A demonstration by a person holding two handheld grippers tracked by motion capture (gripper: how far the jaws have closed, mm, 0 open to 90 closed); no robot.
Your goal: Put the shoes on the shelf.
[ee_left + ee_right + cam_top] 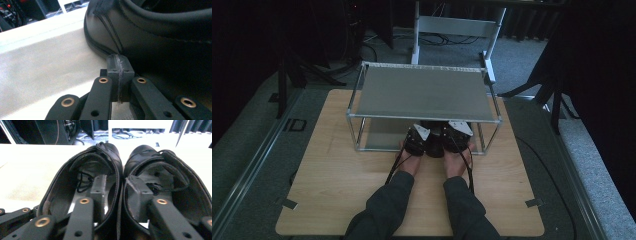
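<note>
Two black shoes point(120, 185) side by side, toes away from the person.

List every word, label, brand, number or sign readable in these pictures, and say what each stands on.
"ID": dark letters on the grey floor, just off the left edge of the wooden table.
No brand or size mark can be read on the black shoes.
No lettering shows on the metal shelf rack.

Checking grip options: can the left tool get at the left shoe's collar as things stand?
Probably yes. The left tool, shut, sits against the left shoe's outer side on the lower shelf; nothing between, but it must open and lift first.
</note>
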